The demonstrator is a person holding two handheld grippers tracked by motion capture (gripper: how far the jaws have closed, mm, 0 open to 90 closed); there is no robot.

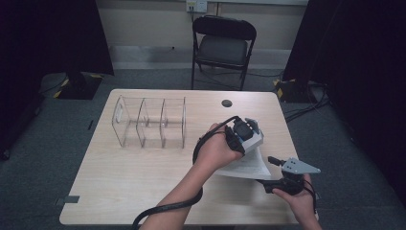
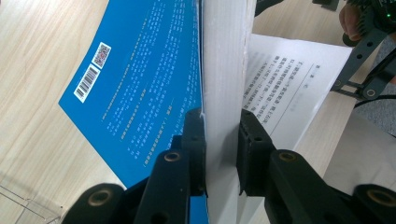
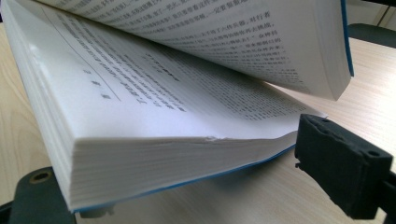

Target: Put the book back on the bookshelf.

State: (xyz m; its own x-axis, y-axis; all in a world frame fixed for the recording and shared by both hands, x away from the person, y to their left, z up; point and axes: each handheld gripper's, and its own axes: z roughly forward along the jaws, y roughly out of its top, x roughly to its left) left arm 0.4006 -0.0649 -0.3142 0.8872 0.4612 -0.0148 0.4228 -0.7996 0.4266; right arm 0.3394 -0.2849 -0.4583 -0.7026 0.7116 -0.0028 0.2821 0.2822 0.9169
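Observation:
A thick book (image 1: 246,165) with a blue cover (image 2: 140,84) lies open near the table's right front. My left gripper (image 1: 246,136) is shut on the raised block of white pages (image 2: 224,93) together with the cover, and holds it up on edge. A printed page (image 2: 289,79) lies flat beneath. My right gripper (image 1: 267,171) sits low at the book's right side, open. In the right gripper view the lower stack of pages (image 3: 140,140) lies between its two jaws, with a gap showing before the right pad (image 3: 341,163).
A clear acrylic organizer (image 1: 151,123) with three compartments stands at the table's left centre. A small black disc (image 1: 226,103) lies near the far edge. A black folding chair (image 1: 222,45) stands behind the table (image 1: 119,182). The table's right edge is close to my right hand.

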